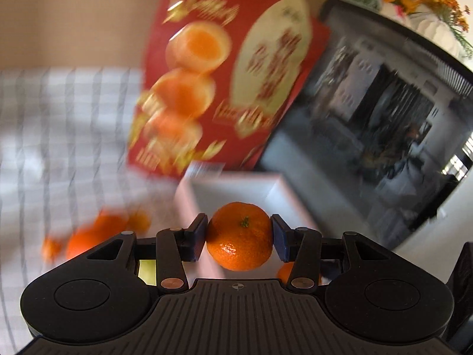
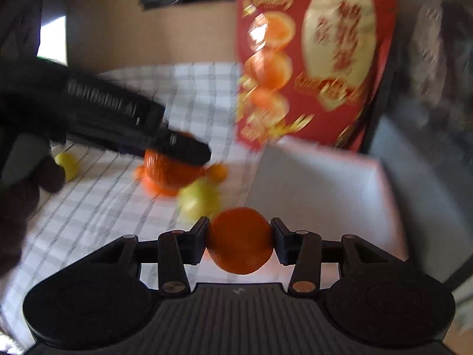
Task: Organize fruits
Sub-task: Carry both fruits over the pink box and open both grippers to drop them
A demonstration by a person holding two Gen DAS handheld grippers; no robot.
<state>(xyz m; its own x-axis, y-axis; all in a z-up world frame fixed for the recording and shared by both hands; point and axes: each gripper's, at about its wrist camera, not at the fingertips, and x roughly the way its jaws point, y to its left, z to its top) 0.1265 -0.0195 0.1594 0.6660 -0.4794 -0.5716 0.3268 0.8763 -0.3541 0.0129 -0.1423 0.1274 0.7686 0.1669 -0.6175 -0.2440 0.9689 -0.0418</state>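
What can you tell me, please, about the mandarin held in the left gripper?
The mandarin is small, round, glossy orange, with a dimpled peel and a green stem stub facing the camera. The left gripper clamps it on both sides with its blue pads, lifted in front of the white box.

left gripper [image 1: 239, 238]: jaws clamped from both sides on a mandarin [image 1: 239, 236], pointing down and forward, lifted off the tabletop | right gripper [image 2: 240, 241]: jaws clamped on a second mandarin [image 2: 240, 241], same downward tilt | in the right wrist view the left gripper reaches in from the left, a dark-gloved hand [image 2: 20, 183] behind it
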